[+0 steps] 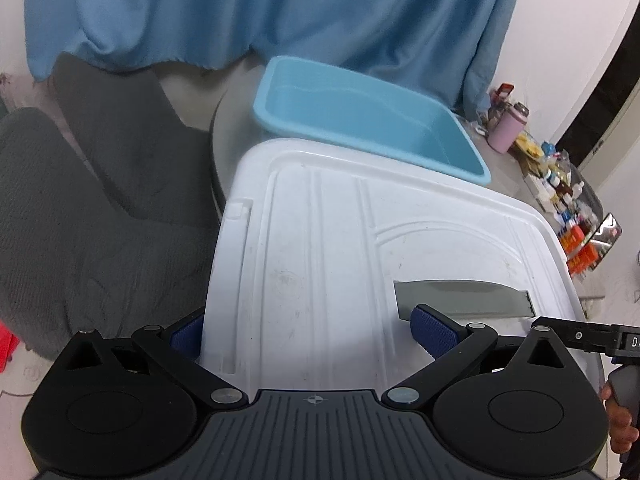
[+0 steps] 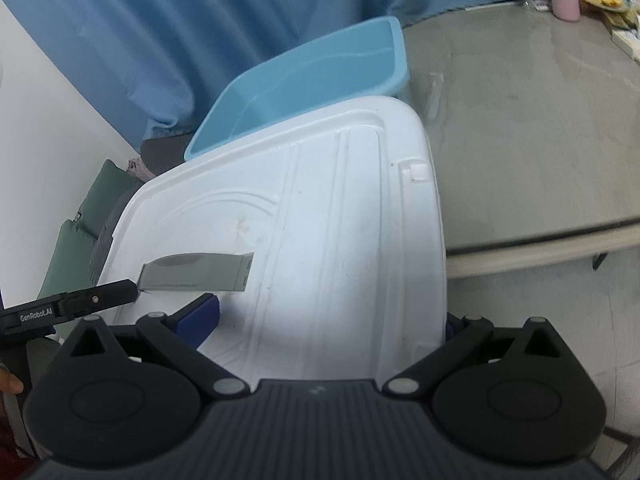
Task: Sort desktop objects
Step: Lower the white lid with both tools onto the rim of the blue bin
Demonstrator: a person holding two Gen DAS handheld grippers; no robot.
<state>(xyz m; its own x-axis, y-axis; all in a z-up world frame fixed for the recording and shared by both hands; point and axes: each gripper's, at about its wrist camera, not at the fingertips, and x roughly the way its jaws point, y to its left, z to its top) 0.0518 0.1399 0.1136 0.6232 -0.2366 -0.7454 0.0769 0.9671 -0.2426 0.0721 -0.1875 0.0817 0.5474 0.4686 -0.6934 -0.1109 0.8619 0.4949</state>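
White lid (image 1: 320,264), gripped at both ends.
Left claw (image 1: 310,334) and right claw (image 2: 332,318) each spread wide, straddling lid edges; blue tub (image 1: 360,120) behind, on desk (image 2: 520,140).

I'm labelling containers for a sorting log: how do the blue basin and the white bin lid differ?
The blue basin is open, showing its hollow inside; the white bin lid is a closed, ribbed cover. The basin looks empty, while the lid carries a grey strip. The basin sits behind the lid, beside it on the grey table. Both are rounded-corner plastic.
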